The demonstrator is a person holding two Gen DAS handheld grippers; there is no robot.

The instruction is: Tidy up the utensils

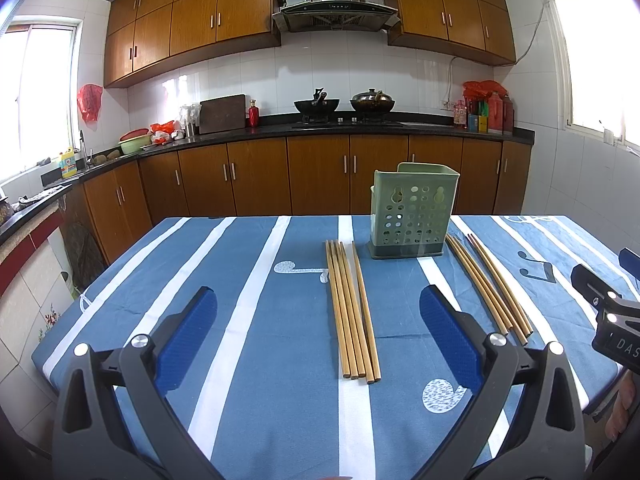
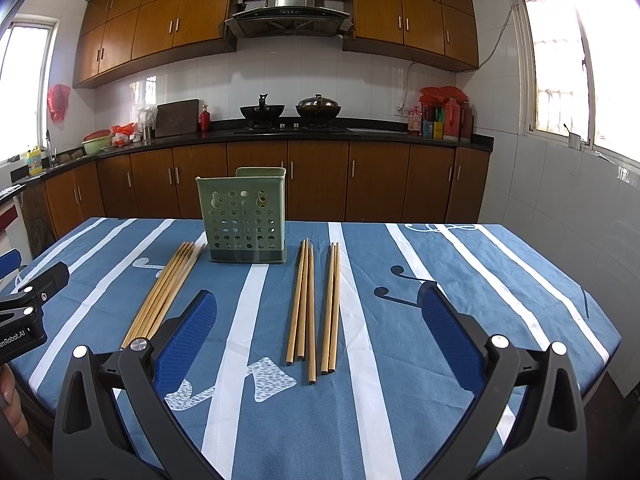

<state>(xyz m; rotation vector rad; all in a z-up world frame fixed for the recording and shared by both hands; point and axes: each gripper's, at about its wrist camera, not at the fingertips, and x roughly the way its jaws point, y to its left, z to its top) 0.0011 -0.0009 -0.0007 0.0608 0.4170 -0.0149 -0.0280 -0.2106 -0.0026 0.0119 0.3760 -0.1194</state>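
The chopsticks (image 1: 352, 312) ahead of the left gripper (image 1: 318, 312) look like smooth, matt pale wood or bamboo; those (image 2: 314, 308) before the right gripper (image 2: 318, 312) match. Beyond them the holder (image 1: 412, 216) is pale green plastic, satin, pierced with round holes, on a darker base. The tablecloth (image 1: 260, 360) is matt woven cloth, blue with white stripes. Both grippers have matt black plastic arms, shiny metal bolts, and pads (image 2: 184, 340) of blue textured rubber-like material. Farther off, the cabinets (image 1: 260, 176) are glossy brown wood finish, the hood (image 1: 334, 0) brushed metal, the wall tiles (image 1: 320, 68) glossy white.
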